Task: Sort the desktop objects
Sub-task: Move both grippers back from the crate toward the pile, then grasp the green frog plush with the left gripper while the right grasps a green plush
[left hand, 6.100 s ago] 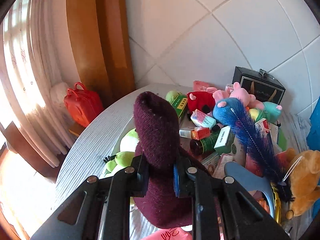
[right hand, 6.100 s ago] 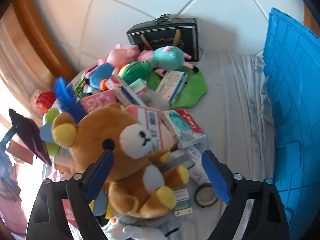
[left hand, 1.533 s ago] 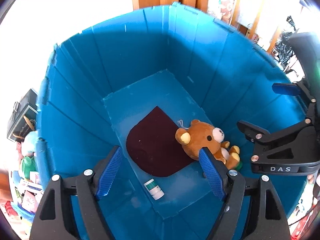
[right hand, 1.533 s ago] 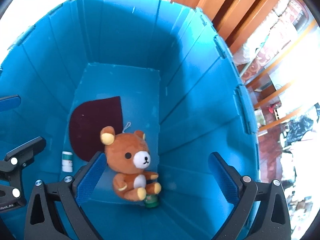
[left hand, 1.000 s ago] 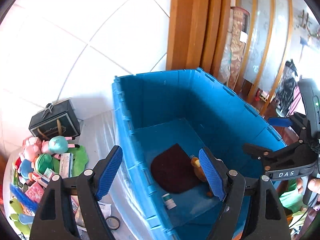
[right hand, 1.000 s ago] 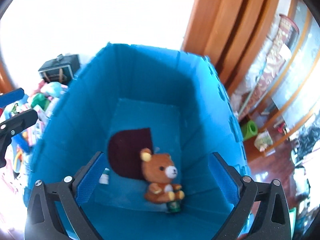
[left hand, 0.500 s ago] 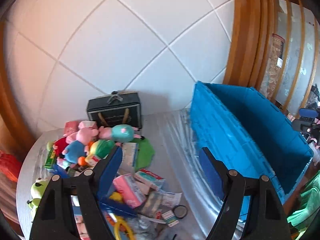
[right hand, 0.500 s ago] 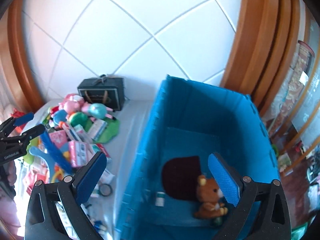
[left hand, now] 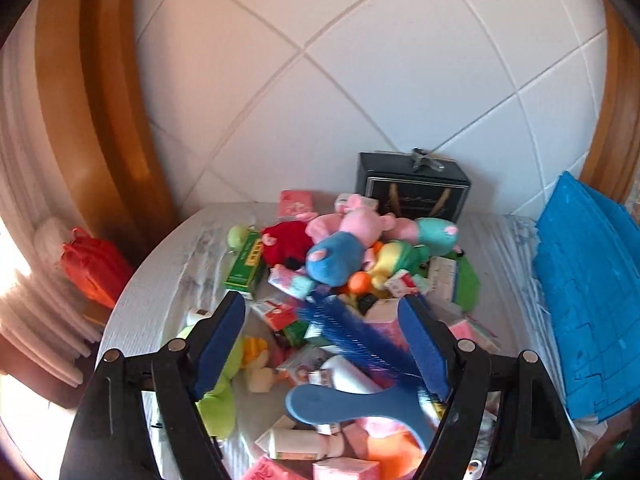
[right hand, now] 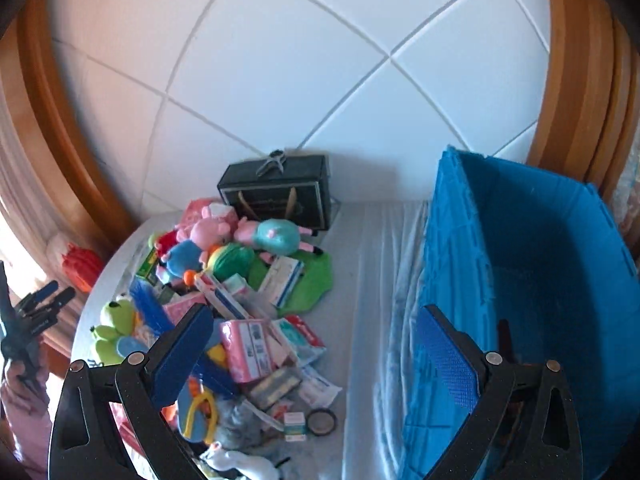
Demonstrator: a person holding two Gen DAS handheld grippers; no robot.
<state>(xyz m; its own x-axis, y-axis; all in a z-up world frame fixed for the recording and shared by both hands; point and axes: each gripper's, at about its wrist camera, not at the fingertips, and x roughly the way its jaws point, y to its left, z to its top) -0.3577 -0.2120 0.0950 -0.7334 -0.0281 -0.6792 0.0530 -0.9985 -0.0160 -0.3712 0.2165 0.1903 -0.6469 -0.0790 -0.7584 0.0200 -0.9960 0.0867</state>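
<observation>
Both grippers, left gripper [left hand: 322,344] and right gripper [right hand: 316,350], have swung away from the blue crate [right hand: 560,280] and stand released, empty, over the toy pile [left hand: 352,264]. Deposit judged complete; remaining clutter lies mid-tabletop [right hand: 368,264], crate at its right edge.

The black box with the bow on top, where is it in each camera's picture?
Left wrist: the black box stands right of centre, against the tiled wall, behind the toy pile.
Right wrist: the black box stands left of centre, against the same wall.
Shared landmark: the teal plush lies just in front of it.
</observation>
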